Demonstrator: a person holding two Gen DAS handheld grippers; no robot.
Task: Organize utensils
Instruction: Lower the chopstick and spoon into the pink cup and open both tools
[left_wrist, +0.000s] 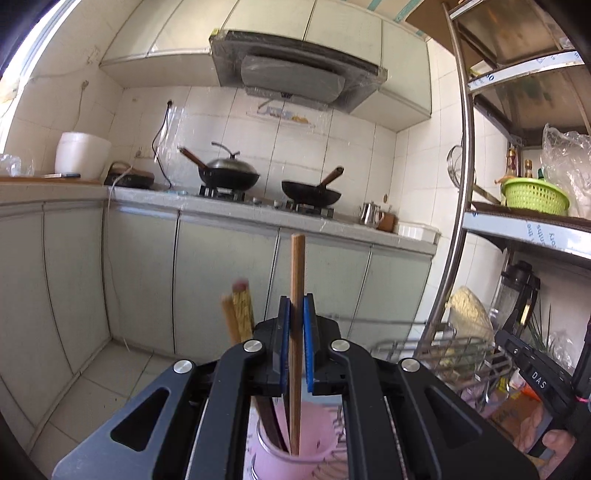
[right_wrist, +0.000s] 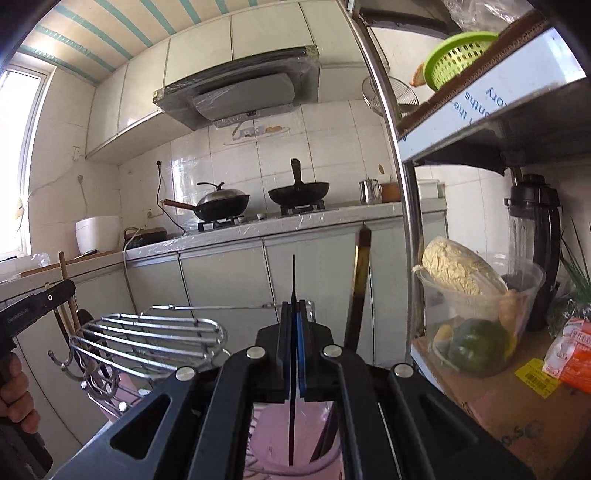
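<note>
My left gripper (left_wrist: 296, 314) is shut on a brown wooden chopstick (left_wrist: 297, 280) held upright, its lower end inside a pink utensil cup (left_wrist: 295, 446). Other chopsticks (left_wrist: 240, 314) lean in that cup to the left. My right gripper (right_wrist: 294, 314) is shut on a thin dark utensil (right_wrist: 293, 280), seen edge-on and upright, its lower end in a pink cup (right_wrist: 295, 435). A dark chopstick with a yellow band (right_wrist: 360, 280) stands in the cup just right of my right gripper. The right gripper's body also shows in the left wrist view (left_wrist: 535, 373).
A wire dish rack (right_wrist: 147, 339) with hooks sits left of the pink cup. A metal shelf post (right_wrist: 406, 206) and shelves with a green basket (right_wrist: 454, 55), a plastic container of vegetables (right_wrist: 476, 314) and a blender (right_wrist: 535, 240) stand right. A kitchen counter with woks (left_wrist: 310, 192) lies ahead.
</note>
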